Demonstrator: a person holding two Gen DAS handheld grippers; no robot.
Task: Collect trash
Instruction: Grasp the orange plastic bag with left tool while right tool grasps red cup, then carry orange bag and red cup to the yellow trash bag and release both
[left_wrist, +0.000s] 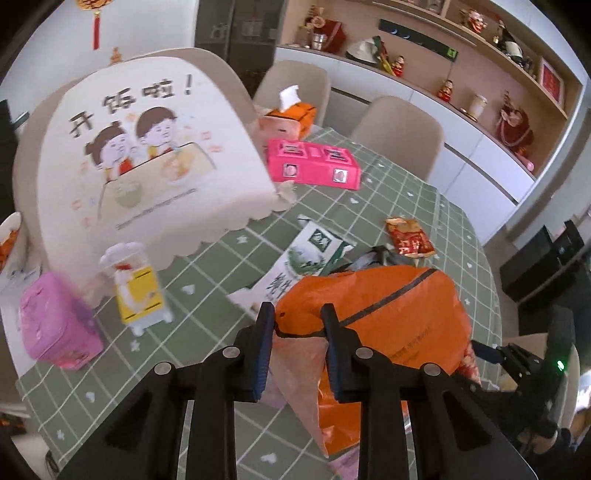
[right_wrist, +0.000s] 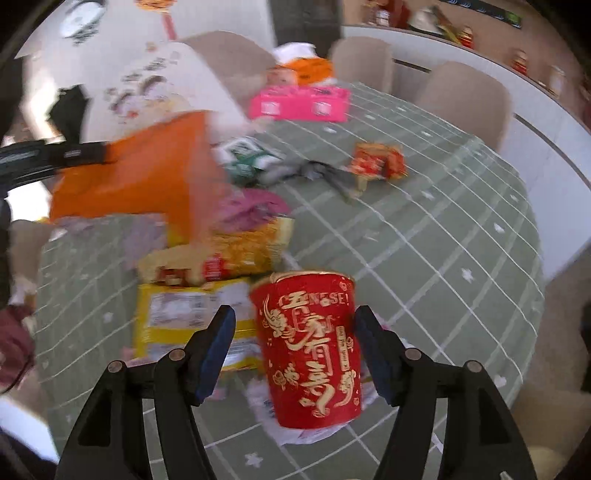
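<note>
orange bag (left_wrist: 388, 314): thin plastic film, crinkled, slight sheen, translucent at the hem between my left pads.
red cup (right_wrist: 314, 350): paper by its look, glossy print, gold lettering.
tablecloth (left_wrist: 424, 206): matt green, white grid; cloth or vinyl, I cannot tell.
yellow packet (right_wrist: 177, 317): shiny plastic wrapper, creased.
food cover (left_wrist: 147, 147): matt cloth, scalloped hem.
pink box (left_wrist: 314, 166): smooth card, light gloss.
my gripper fingers (right_wrist: 218, 347): matt black plastic, blue ribbed pads, metal pivot pins.
</note>
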